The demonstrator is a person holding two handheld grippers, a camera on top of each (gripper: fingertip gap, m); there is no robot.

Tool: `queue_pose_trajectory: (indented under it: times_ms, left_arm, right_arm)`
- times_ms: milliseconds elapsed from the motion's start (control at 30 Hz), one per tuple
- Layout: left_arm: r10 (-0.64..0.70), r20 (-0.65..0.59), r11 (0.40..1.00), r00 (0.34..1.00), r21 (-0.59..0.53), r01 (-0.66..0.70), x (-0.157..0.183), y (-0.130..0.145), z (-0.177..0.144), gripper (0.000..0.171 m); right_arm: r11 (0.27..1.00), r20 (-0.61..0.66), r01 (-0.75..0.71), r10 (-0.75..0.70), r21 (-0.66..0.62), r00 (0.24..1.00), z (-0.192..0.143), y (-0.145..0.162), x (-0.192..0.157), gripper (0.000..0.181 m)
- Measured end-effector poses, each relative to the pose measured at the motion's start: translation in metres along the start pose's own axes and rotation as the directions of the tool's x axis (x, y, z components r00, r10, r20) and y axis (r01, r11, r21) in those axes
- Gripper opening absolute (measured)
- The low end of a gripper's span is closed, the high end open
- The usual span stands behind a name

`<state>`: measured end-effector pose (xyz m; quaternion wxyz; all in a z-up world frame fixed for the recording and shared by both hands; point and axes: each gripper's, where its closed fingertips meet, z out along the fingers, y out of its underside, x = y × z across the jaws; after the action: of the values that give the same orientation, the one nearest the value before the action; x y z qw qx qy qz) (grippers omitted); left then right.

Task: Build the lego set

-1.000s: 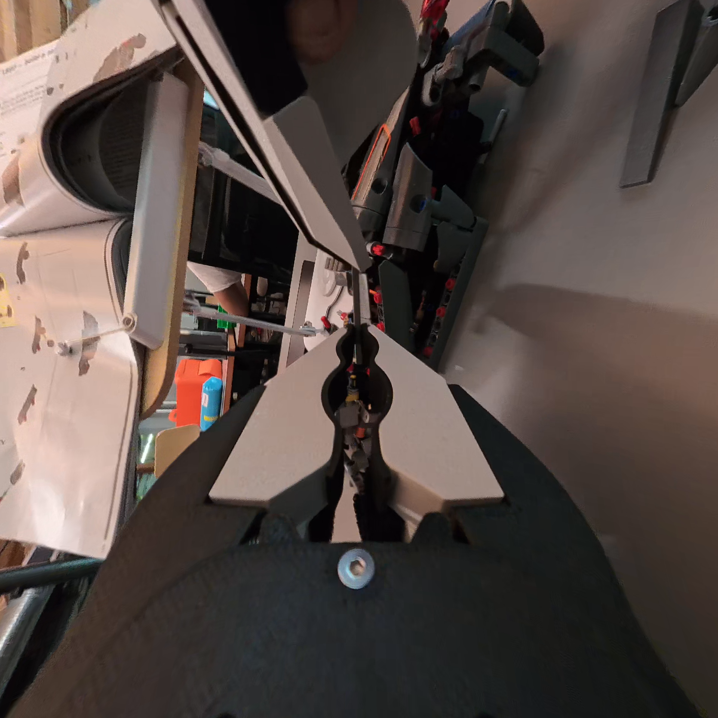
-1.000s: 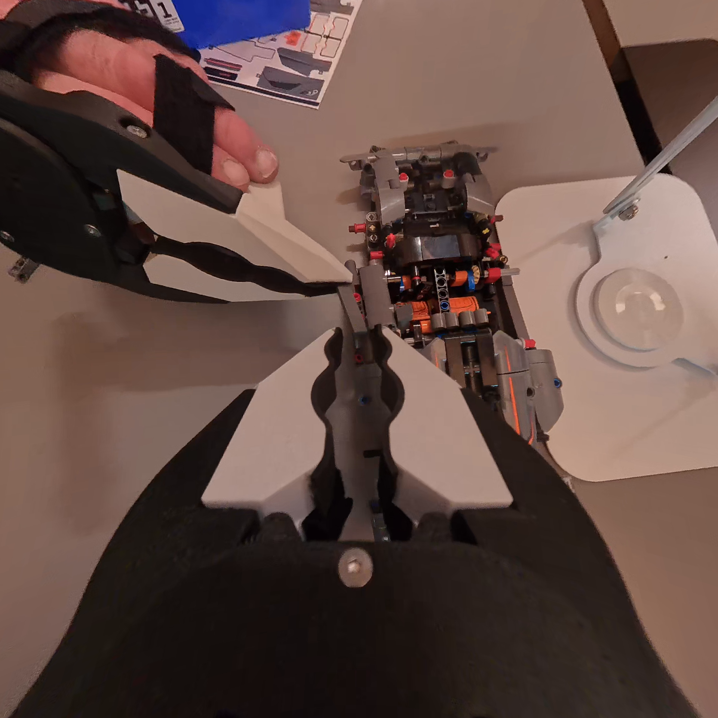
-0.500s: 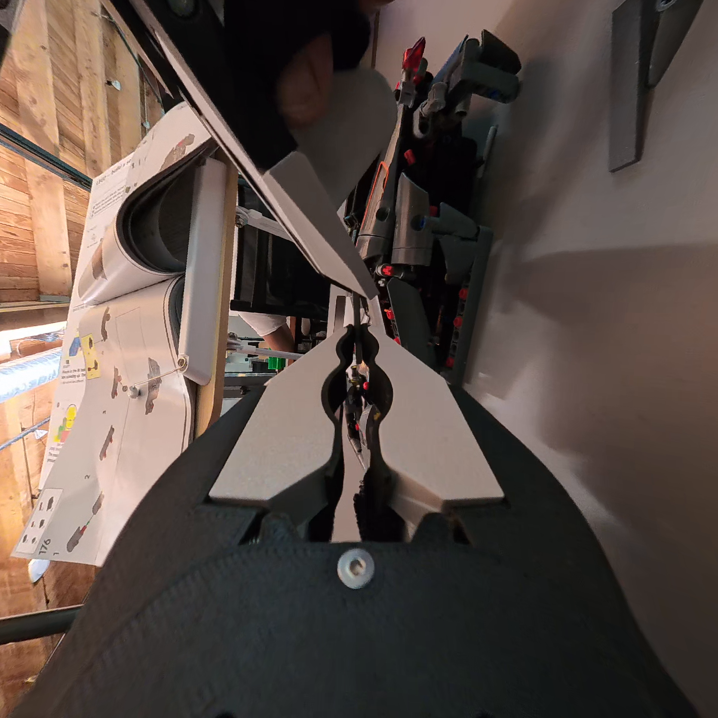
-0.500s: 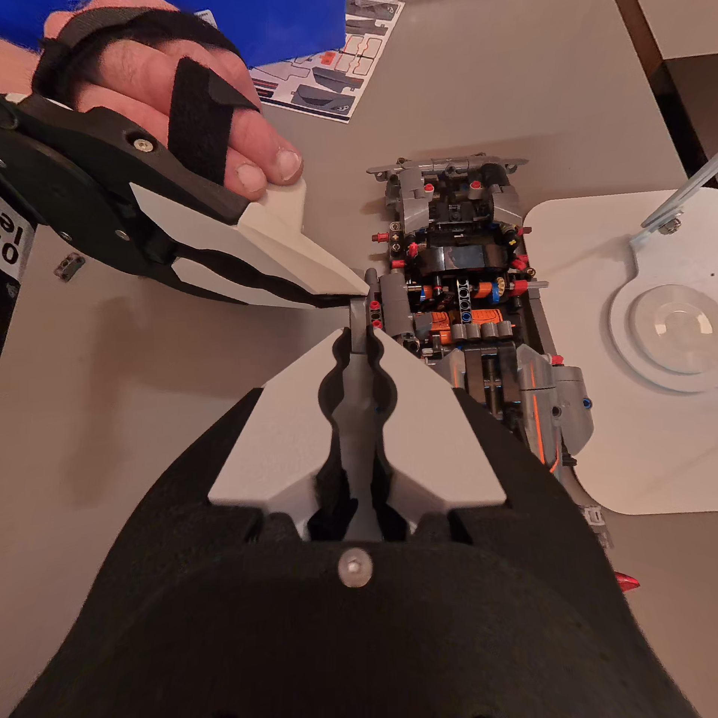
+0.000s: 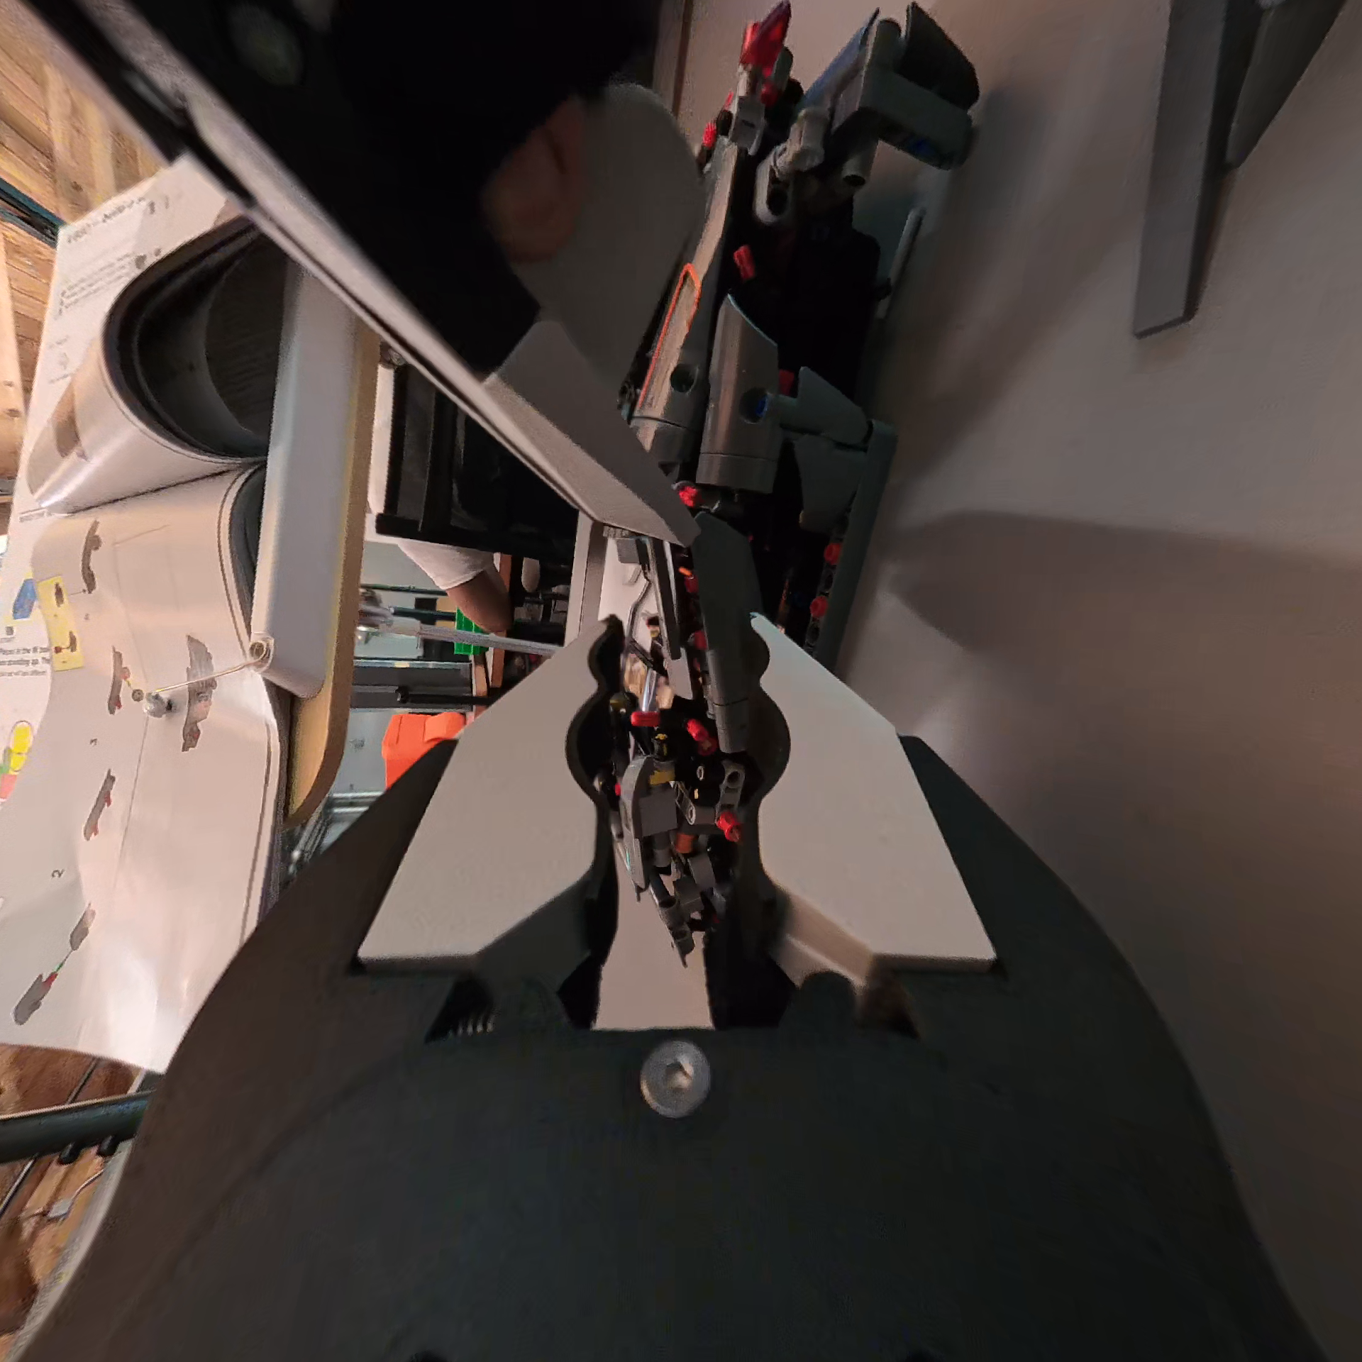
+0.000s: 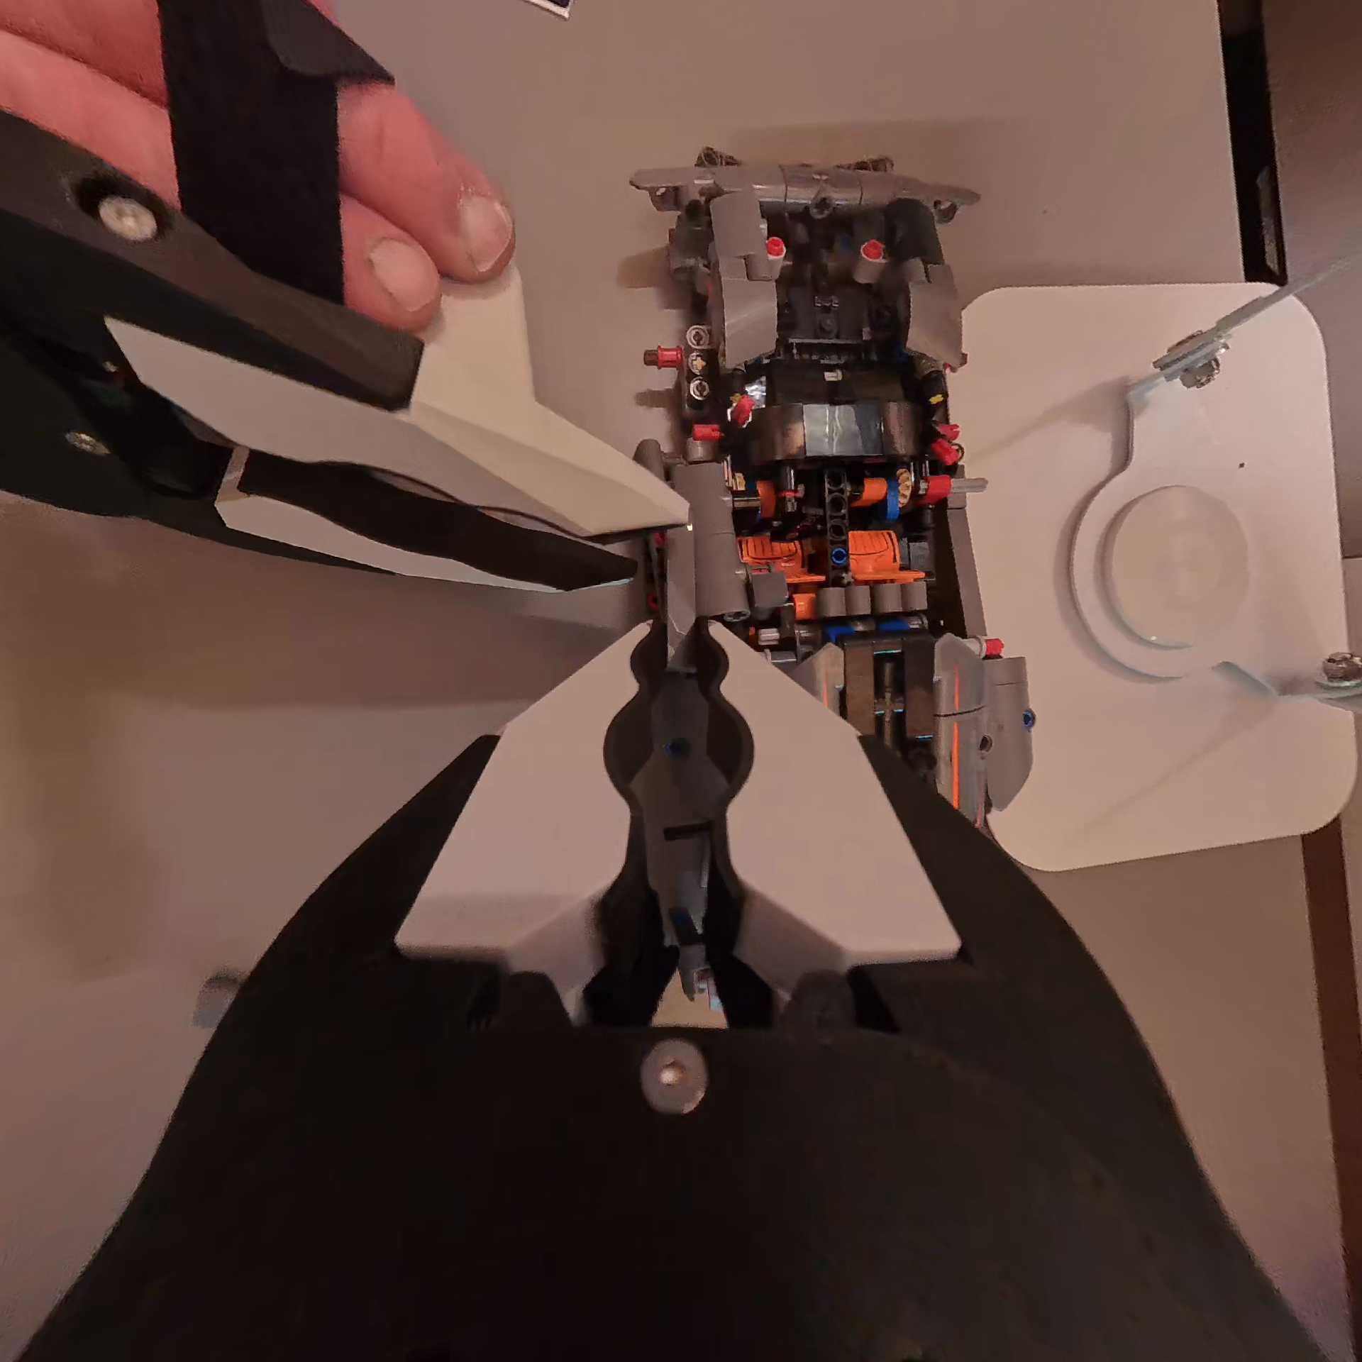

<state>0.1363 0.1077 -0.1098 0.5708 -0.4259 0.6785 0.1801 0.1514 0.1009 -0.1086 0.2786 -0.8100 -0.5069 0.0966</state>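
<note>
A grey, black and orange lego car [image 6: 833, 457] lies on the grey table; it also shows in the left wrist view [image 5: 737, 413]. My right gripper [image 6: 685, 632] is shut on a long grey side panel [image 6: 700, 545] along the car's left side. My left gripper [image 5: 685, 626] comes in from the left, held by a hand, and shows in the right wrist view [image 6: 656, 545]. Its jaws stand apart around the same panel's edge [image 5: 726, 648]. The right gripper's tip [image 5: 663, 516] meets it from above.
A white base plate with a round lens [image 6: 1179, 560] lies right of the car. An open instruction booklet [image 5: 110, 737] stands on a holder at the left. Loose grey panels [image 5: 1172, 184] lie on the table. A small grey piece [image 6: 217, 995] lies near my right gripper. The tips of both grippers are at nearly the same place.
My left gripper's jaws have opened from nearly shut to clearly apart. Both grippers have moved closer to the car. The right gripper still holds the grey side panel.
</note>
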Motion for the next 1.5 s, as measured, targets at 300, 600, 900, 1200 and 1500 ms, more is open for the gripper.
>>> queue_pose_trajectory:
  times_ms: [300,600,900,1200,1500]
  left_arm:
    - [0.018,0.005,0.999,1.000,-0.039,-0.018,0.005,0.002,0.006,0.018]
    - [0.015,-0.009,0.999,1.000,-0.051,-0.016,0.008,0.003,0.007,0.013]
    - [0.005,-0.021,0.998,1.000,-0.058,-0.006,0.009,0.003,0.007,0.011]
    - [0.008,-0.025,0.998,1.000,-0.062,-0.010,0.011,0.003,0.008,0.011]
    - [0.003,-0.026,0.998,1.000,-0.057,-0.005,0.010,0.002,0.008,0.011]
  right_arm:
    - [0.993,-0.022,0.028,-0.031,-0.113,0.999,0.002,0.001,0.000,0.006]
    - [0.981,-0.008,0.041,-0.043,-0.189,0.999,0.009,0.009,0.000,0.005]
    - [0.992,0.002,0.001,-0.001,-0.123,1.000,-0.014,0.011,0.009,0.005]
    - [0.993,0.023,0.102,-0.100,-0.059,0.995,-0.020,0.005,0.001,0.015]
    - [0.957,-0.147,0.289,-0.288,-0.017,0.946,-0.005,0.009,-0.002,0.026]
